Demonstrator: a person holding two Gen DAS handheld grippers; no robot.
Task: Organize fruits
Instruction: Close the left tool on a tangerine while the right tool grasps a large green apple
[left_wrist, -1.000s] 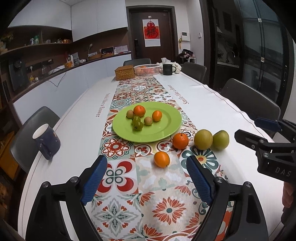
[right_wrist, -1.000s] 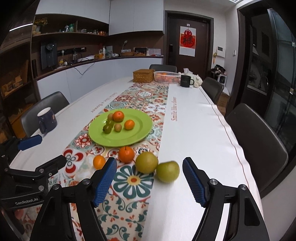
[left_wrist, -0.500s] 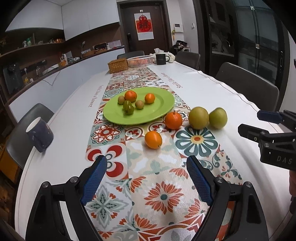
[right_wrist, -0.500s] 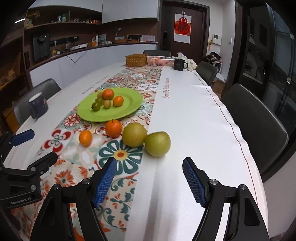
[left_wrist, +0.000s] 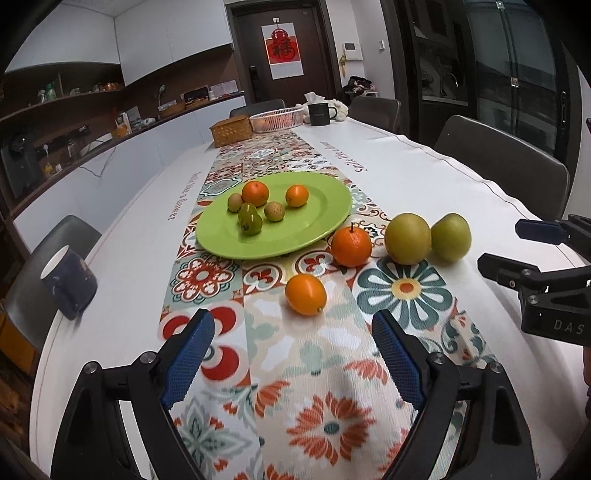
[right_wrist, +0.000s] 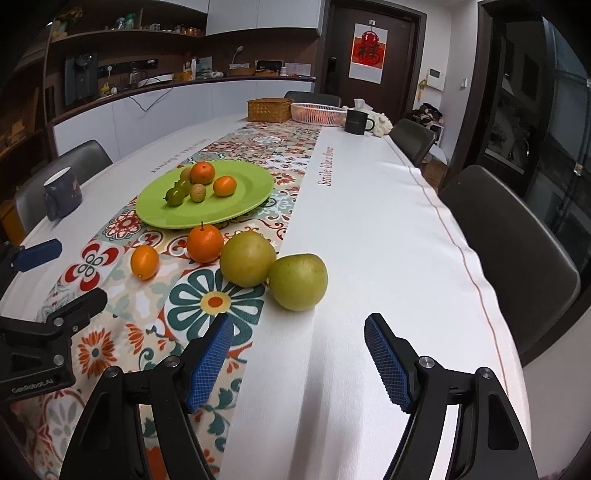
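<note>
A green plate (left_wrist: 325, 218) (right_wrist: 251, 192) holds several small fruits on the patterned runner. In front of it lie a small orange (left_wrist: 306, 294) (right_wrist: 144, 261), a stemmed tangerine (left_wrist: 351, 246) (right_wrist: 205, 243), a yellow-green pear (left_wrist: 407, 238) (right_wrist: 247, 264) and a green pear (left_wrist: 450, 237) (right_wrist: 298, 282). My left gripper (left_wrist: 293, 354) is open and empty, just short of the small orange. My right gripper (right_wrist: 299, 358) is open and empty, just short of the green pear.
A dark blue mug (left_wrist: 68, 282) (right_wrist: 62, 192) stands at the table's left edge. A wicker box (left_wrist: 232, 130), a white basket (left_wrist: 277, 119) and a black mug (left_wrist: 319, 113) stand at the far end. Dark chairs (right_wrist: 509, 254) line both sides.
Both grippers have moved forward and lower toward the loose fruits, which now look larger and nearer. The fruits have not moved. Both grippers stay open.
</note>
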